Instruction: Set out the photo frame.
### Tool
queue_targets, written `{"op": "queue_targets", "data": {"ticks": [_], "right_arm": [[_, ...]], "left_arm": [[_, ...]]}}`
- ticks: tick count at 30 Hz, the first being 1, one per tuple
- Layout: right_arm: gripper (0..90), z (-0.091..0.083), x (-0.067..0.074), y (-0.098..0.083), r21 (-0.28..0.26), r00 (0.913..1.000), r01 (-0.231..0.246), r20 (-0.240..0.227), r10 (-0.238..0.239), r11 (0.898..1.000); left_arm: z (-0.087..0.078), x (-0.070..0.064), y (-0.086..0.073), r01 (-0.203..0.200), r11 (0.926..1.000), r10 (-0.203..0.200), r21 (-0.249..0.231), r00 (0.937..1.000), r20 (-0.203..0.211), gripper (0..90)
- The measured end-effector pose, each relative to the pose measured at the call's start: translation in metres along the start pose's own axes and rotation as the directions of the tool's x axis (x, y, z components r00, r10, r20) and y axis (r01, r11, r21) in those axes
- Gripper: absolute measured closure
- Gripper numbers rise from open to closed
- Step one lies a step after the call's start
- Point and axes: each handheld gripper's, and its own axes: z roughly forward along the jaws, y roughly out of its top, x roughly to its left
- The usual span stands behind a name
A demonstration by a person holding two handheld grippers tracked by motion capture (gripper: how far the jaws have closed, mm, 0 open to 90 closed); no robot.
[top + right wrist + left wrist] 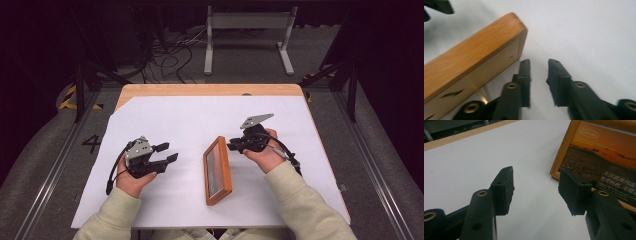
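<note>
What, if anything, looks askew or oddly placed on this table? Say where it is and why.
The wooden picture frame stands out: it sits propped on its stand between the two tongs, leaning rather than lying flat on the white sheet, and turned at a slant to the table's edges. Nothing looks spilled or broken.

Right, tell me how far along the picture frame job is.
Done, it seems: the wooden picture frame stands propped on the white sheet, tilted on its back support. In hand: nothing; the right claw is open just behind the frame's back, and the left claw is open facing its front. Left: probably only pulling both hands away.
</note>
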Motion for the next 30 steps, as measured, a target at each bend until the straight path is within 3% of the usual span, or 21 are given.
{"op": "queue_targets", "data": {"ticks": [2,5,11,17,22,25,30], "right_arm": [[57.7,-0.007,0.003,-0.001,0.026,1.0,0.005,0.001,-0.005,1.0],[48.9,-0.02,0.009,-0.004,0.022,0.9999,-0.013,0.007,0.013,1.0],[40.2,-0.037,0.018,-0.003,-0.002,0.9993,-0.037,0.001,0.037,0.999],[25.9,-0.048,0.039,0.006,0.015,0.9994,-0.027,0.023,0.027,1.0],[20.4,-0.048,0.056,0.013,0.021,0.9997,-0.021,-0.01,0.022,1.0],[20.1,-0.046,0.064,0.017,0.033,1.0,-0.005,-0.002,0.005,0.999],[17.6,-0.038,0.067,0.017,0.063,0.9996,-0.023,-0.013,0.023,0.998]], "left_arm": [[-0.001,0.001,-0.001,0.015,0.9999,-0.015,-0.005,0.9999,0.0,45.6],[0.0,0.0,-0.001,0.025,0.9997,-0.025,-0.003,0.9997,0.0,45.4],[0.001,-0.001,-0.001,0.015,0.9998,-0.015,0.009,0.9999,-0.002,45.2],[0.002,-0.001,-0.002,0.021,0.9997,-0.021,0.011,0.9998,-0.001,45.2],[0.003,-0.001,-0.001,0.023,0.9997,-0.023,0.004,0.9997,0.002,44.7],[0.003,-0.001,-0.001,0.024,0.9997,-0.024,0.006,0.9997,0.002,44.7],[0.003,-0.001,-0.001,0.022,0.9997,-0.022,0.005,0.9998,0.003,44.8]]}}
